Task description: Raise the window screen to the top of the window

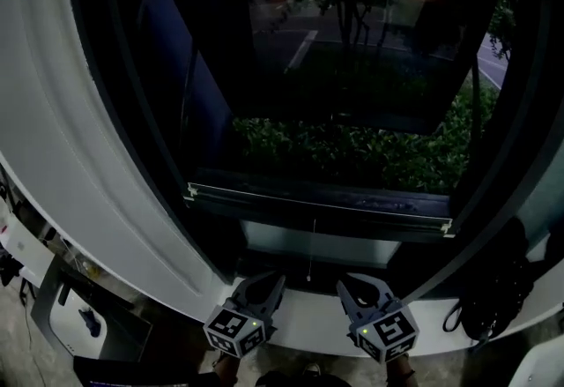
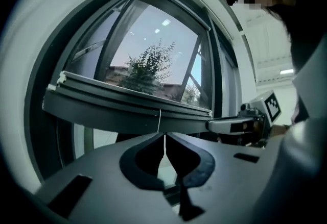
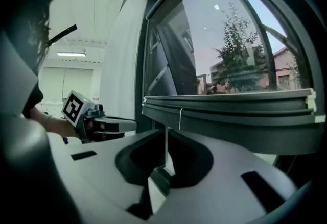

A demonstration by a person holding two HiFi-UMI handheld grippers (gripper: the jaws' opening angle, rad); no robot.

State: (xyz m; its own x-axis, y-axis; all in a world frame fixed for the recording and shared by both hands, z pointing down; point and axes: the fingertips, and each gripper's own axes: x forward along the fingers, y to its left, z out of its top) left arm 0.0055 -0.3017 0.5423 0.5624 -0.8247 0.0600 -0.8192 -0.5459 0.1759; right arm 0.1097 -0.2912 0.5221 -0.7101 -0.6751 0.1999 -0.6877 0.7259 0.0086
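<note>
Window screen (image 1: 317, 200): bottom bar low in the window frame, just above the sill (image 1: 304, 323), roughly level.
Pull cord (image 1: 311, 249): hangs from mid-bar, btwn your two tongs; head view shows it in neither.
L tongs (image 2: 164, 140): tips together, nothing clamped, just below the bar, left of cord.
R tongs (image 3: 165, 139): tips together, nothing clamped, below the bar, right of cord.
Bushes (image 1: 352, 152): outside, beyond the glass.

The head camera looks steeply down on the window (image 1: 352, 68) from close by; each gripper camera rides low, facing the window along its jaws, just below the bar (image 2: 117, 110); all three share that bar.
</note>
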